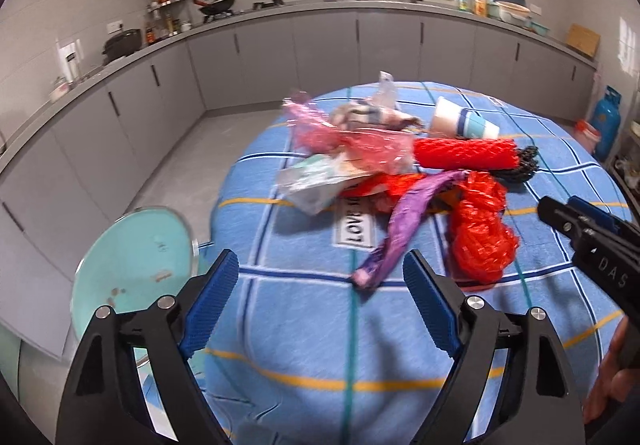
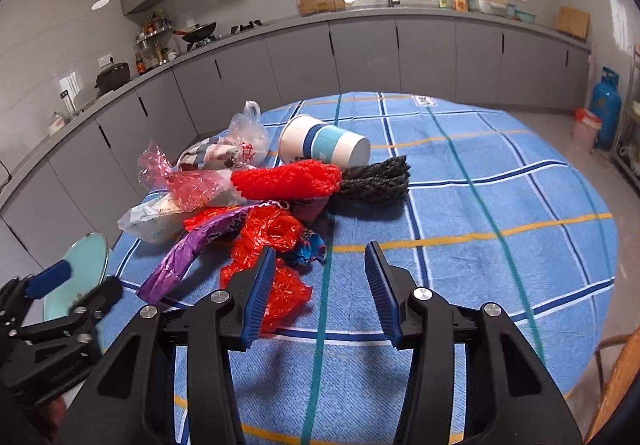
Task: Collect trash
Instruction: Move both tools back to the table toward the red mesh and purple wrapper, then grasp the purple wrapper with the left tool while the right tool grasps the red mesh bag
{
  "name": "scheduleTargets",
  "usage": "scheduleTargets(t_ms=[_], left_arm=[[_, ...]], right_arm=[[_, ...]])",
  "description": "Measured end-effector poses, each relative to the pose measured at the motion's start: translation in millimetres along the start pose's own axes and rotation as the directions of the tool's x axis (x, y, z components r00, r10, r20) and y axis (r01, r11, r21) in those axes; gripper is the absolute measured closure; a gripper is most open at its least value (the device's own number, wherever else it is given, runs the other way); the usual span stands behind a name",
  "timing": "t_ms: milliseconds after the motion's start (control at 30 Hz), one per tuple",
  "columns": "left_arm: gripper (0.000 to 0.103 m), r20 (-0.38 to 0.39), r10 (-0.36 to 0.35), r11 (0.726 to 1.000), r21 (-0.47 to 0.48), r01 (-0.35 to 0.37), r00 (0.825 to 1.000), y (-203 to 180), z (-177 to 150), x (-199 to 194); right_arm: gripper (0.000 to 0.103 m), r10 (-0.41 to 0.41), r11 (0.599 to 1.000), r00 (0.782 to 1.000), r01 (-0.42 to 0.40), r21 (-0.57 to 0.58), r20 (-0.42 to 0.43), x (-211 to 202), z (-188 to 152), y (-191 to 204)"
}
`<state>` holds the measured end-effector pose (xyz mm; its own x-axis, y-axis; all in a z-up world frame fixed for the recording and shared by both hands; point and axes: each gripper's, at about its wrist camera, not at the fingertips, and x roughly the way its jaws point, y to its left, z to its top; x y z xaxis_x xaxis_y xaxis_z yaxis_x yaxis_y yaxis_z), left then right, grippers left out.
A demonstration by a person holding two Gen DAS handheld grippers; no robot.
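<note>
Both grippers hang above the near edge of the round tabletop (image 2: pixel 500 173), which is covered with a blue checked cloth. Left gripper (image 1: pixel 320 285) stands wide, nothing between its blue pads, and the right gripper (image 2: pixel 320 277) is spread about as far and just as empty. The trash heap lies ahead of both, toward the far left part of the cloth. Nearest the left gripper is a purple wrapper (image 1: pixel 404 221), its lower end reaching almost between the fingertips, with a crumpled red plastic bag (image 1: pixel 480 229) just to the right of it. From the right wrist view that same red bag (image 2: pixel 272 241) sits directly ahead of the left finger, partly hidden behind it, and a small blue wrapper (image 2: pixel 310 251) pokes out beside it. Farther back lie a red mesh sleeve (image 2: pixel 288 179) joined to a black mesh piece (image 2: pixel 376 177), a paper cup (image 2: pixel 324 143) tipped on its side behind them, a pink crinkled bag (image 2: pixel 180 177), a whitish bag (image 2: pixel 152 223) and a clear plastic bag (image 2: pixel 248 133) at the far edge. Off the tabletop to the left, beside the left gripper, stands a pale green bin lid (image 1: pixel 136 265). Grey kitchen cabinets (image 1: pixel 320 41) run along the wall beyond.
</note>
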<state>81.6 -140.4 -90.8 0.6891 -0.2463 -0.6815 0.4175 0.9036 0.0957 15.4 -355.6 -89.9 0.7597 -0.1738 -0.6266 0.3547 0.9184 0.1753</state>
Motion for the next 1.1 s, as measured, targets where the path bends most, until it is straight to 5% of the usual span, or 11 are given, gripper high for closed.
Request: scheduleTargets(t_ms=[367,467,600,833,1100], left_arm=[[0.022,-0.045,0.040,0.999,0.006,-0.040,0.998,8,4,25],[0.023,-0.058,0.030,1.000,0.006,-0.030,0.998,8,5,32],[0.023,-0.066,-0.012,1.000,0.008,0.012,0.998,-2,11,40],[0.028,-0.081,-0.077,0.997,0.024,0.080,0.994,-31,21,56],[0.027,-0.088,-0.138,0.990,0.030,0.141,0.987,-55,25,56]], right_arm=[[0.055,0.116,0.993,0.986,-0.115,0.017,-0.122,50,4,21],[0.073,0.143,0.990,0.978,-0.141,0.028,-0.154,56,0,16],[0.082,0.163,0.987,0.977,-0.159,0.039,-0.136,39,1,7],[0.082,0.127,0.990,0.990,-0.123,0.065,-0.065,-1,2,-18],[0.082,0.085,0.991,0.993,-0.076,0.108,-0.081,5,-3,-40]])
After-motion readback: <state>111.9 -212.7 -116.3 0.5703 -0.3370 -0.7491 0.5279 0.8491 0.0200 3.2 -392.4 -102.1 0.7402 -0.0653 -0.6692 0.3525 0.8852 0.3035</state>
